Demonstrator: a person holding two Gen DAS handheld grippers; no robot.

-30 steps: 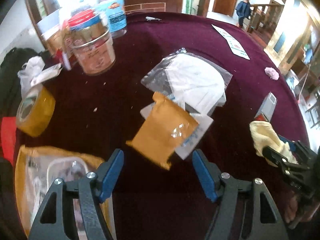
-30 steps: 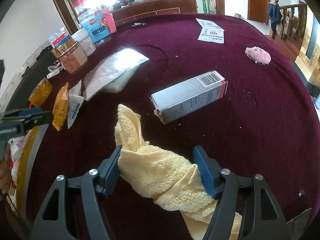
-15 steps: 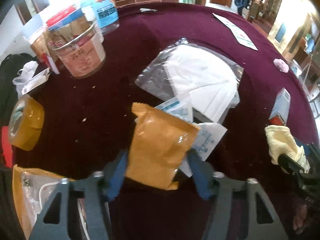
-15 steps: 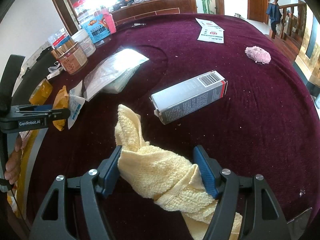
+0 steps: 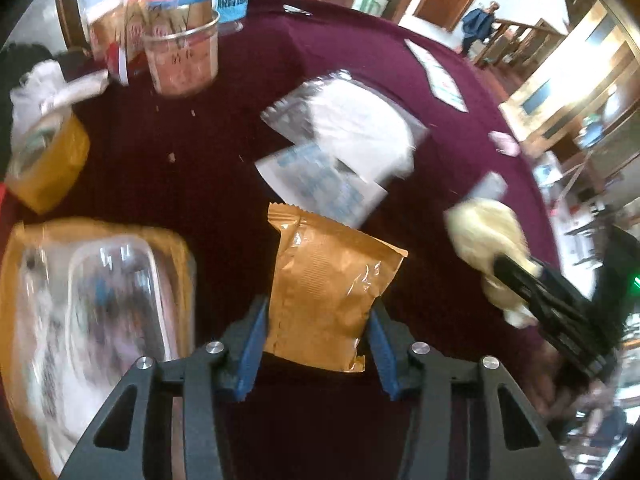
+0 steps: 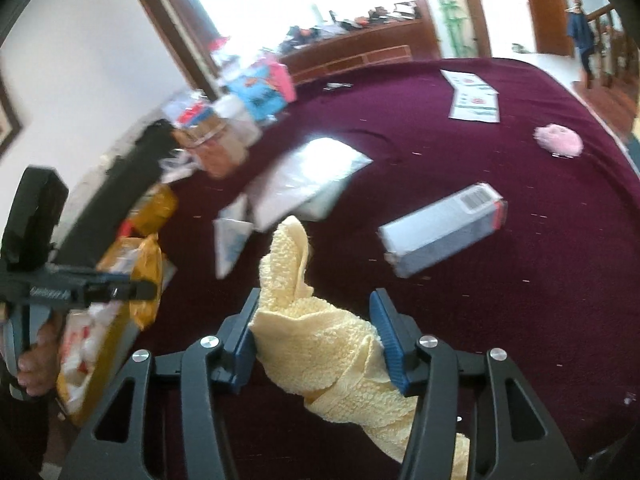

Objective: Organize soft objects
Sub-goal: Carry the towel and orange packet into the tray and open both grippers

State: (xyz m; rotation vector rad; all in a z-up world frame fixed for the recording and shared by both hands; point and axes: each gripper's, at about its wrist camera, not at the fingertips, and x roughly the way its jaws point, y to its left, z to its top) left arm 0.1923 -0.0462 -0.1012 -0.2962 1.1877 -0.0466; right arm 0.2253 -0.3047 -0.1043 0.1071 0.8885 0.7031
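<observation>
Round table under a maroon velvet cloth [image 6: 460, 152], in a room with wood-framed doorways and a sideboard behind; both views are motion-blurred.

Left gripper [image 5: 316, 336]: black frame, blue pads, jaws closed on the lower end of an orange-brown crinkled foil packet [image 5: 324, 284], which stands upright between them. In the right wrist view the same gripper [image 6: 132, 290] appears at the left edge with the packet [image 6: 150, 276] at its tip.

Right gripper [image 6: 316, 336]: blue pads pressed against both sides of a pale yellow terry towel [image 6: 320, 340], bunched, one end rising past the fingertips and the other trailing back under the frame. Seen from the left wrist view, the towel [image 5: 484, 232] sits at the tip of the right gripper [image 5: 516, 276].

Beyond the packet: a flat white printed sachet [image 5: 320, 184], then a clear plastic bag holding a white folded item [image 5: 352, 124], overlapping.

Left of the left gripper: an orange-rimmed clear plastic pack [image 5: 96, 304]; farther off, a roll of yellow tape [image 5: 48, 164].

Far left edge of the table: a clear jar with a red lid [image 5: 180, 40] among other containers.

Right of the towel: a grey rectangular carton with a barcode [image 6: 444, 228], lying flat. Farther right, well apart, a pink fluffy ball [image 6: 560, 140]; behind it, white printed leaflets [image 6: 474, 96].
</observation>
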